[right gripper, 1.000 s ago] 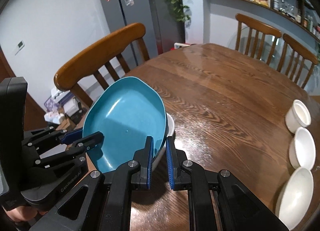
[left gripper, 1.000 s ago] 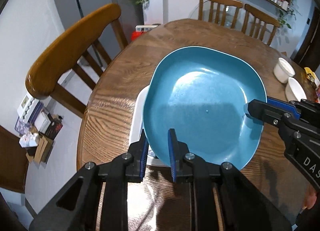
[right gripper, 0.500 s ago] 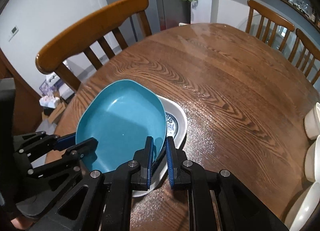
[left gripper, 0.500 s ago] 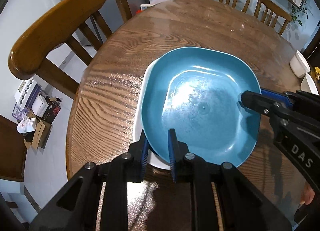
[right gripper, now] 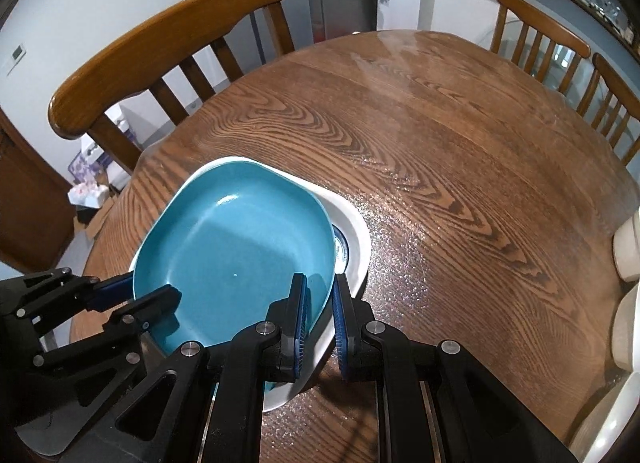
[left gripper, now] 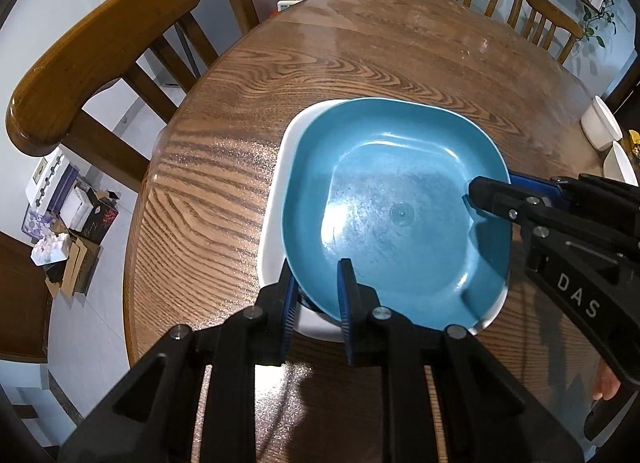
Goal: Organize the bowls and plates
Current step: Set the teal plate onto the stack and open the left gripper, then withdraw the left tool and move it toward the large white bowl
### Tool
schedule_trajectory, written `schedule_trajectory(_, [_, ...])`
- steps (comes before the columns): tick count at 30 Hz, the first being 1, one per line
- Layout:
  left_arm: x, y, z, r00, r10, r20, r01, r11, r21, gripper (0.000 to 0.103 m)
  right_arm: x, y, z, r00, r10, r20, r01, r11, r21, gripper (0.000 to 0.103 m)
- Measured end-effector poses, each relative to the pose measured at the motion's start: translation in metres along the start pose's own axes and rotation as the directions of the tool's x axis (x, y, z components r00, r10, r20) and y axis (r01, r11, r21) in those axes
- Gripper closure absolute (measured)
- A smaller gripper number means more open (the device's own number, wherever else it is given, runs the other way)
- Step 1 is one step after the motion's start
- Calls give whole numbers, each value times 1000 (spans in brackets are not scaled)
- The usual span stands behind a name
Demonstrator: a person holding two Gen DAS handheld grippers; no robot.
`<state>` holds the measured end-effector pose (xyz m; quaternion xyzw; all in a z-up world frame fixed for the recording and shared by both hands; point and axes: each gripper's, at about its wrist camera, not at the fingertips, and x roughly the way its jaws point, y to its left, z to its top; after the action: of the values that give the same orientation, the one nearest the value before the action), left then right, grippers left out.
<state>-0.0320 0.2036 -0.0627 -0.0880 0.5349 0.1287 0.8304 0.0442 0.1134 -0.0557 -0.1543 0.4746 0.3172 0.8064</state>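
Observation:
A blue square-ish plate point(left gripper: 396, 215) point(right gripper: 240, 255) lies on a larger white plate point(left gripper: 276, 191) point(right gripper: 354, 239) near the table's near-left edge, shifted a little so the white rim shows on one side. My left gripper point(left gripper: 318, 283) is shut on the blue plate's near rim, one finger above it and one below. In the right wrist view that gripper point(right gripper: 148, 289) comes in from the lower left. My right gripper point(right gripper: 320, 291) is shut on the opposite rim, and the left wrist view has it point(left gripper: 492, 185) at the plate's right edge.
The round wooden table point(left gripper: 400, 43) stretches away behind the plates. White bowls point(left gripper: 600, 125) point(right gripper: 628, 247) stand in a row at its right edge. A wooden chair point(left gripper: 100, 43) point(right gripper: 160, 43) is close on the left and two more stand at the far side.
The blue plate has come down from a tilted hold above the table to lie on the white plate. Both grippers sank with it, still clamped on its rim.

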Motion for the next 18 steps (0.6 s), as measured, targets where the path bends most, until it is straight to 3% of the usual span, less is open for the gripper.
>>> schedule_trajectory(8, [-2, -1, -1, 1000, 0, 8, 0, 1000, -1, 84, -4, -3, -1, 1000, -4, 8, 3, 1000, 19, 89])
schedule_trajectory(10, [-3, -1, -1, 1000, 6, 13, -6, 1000, -4, 74, -8, -4, -2, 1000, -4, 15, 3, 1000, 28, 89])
schedule_trajectory(12, [-7, -1, -2, 1000, 4, 25, -4, 1000, -6, 64, -13, -7, -3, 999, -10, 30, 9, 999, 40, 80])
schedule_trajectory(15, [-13, -4, -2, 999, 17, 41, -17, 1000, -4, 60, -25, -12, -6, 998, 3, 62, -7, 998, 64, 67])
schedule_trajectory(18, [-22, -8, -3, 998, 13, 58, -13, 1000, -1, 52, -38, -16, -11, 996, 9, 84, -16, 997, 82, 66])
